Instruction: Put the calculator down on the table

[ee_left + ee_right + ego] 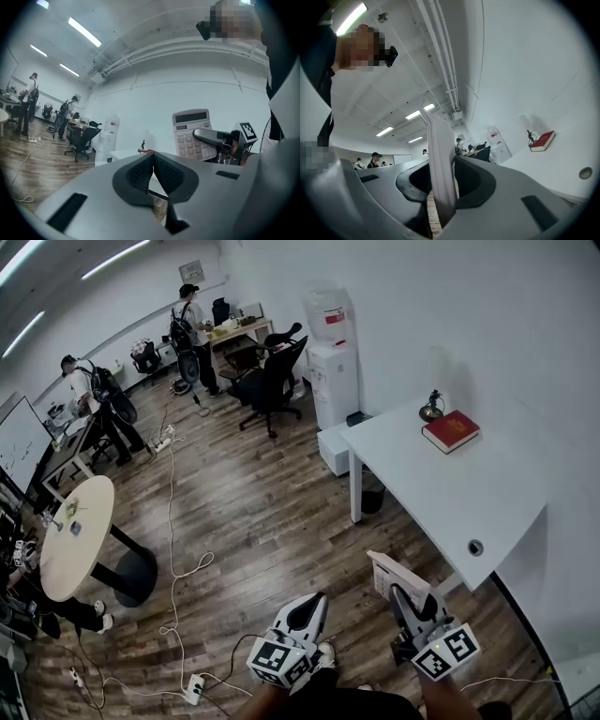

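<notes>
The right claw clamps the flat, pale-grey plastic calculator upright, short of the smooth white table; the left claw is closed and empty.

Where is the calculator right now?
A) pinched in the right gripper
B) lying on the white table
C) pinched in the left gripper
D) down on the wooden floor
A: the calculator stands pinched between the jaws of the right gripper, not yet over the white table; the left gripper has its jaws together on nothing.
</notes>
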The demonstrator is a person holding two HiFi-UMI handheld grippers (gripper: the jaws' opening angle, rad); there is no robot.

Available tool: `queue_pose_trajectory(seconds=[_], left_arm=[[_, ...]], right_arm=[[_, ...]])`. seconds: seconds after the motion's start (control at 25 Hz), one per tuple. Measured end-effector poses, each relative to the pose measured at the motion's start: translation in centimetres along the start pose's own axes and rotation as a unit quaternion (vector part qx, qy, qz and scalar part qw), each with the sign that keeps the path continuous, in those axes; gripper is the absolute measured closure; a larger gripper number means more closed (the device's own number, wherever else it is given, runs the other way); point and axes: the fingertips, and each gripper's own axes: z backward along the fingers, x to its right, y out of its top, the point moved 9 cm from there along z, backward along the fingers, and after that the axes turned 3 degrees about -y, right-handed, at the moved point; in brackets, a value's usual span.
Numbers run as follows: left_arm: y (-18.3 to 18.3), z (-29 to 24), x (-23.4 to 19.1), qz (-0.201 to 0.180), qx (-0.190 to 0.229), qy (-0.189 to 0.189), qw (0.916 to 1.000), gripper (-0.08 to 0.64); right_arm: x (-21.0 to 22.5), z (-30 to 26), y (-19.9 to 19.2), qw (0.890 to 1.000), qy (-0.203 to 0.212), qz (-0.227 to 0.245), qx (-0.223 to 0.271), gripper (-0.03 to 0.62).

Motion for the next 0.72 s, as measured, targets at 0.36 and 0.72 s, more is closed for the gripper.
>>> queue_pose_trajectory(seconds=[0.36,0.72], left_arm=[[2.0,-3.4,-6.4,0.002,-0.005,-0.027,0.9996,0.540],[2.9,-5.8,-12.9,0.014,-0.009,-0.055,0.9983,0.540]], right_arm=[[2.2,-6.4,-0.3,0.997,-0.057,-0.048,0.005,0.468],[2.6,-12.3,-1.9,0.995,-0.084,-0.055,0.015,0.468]])
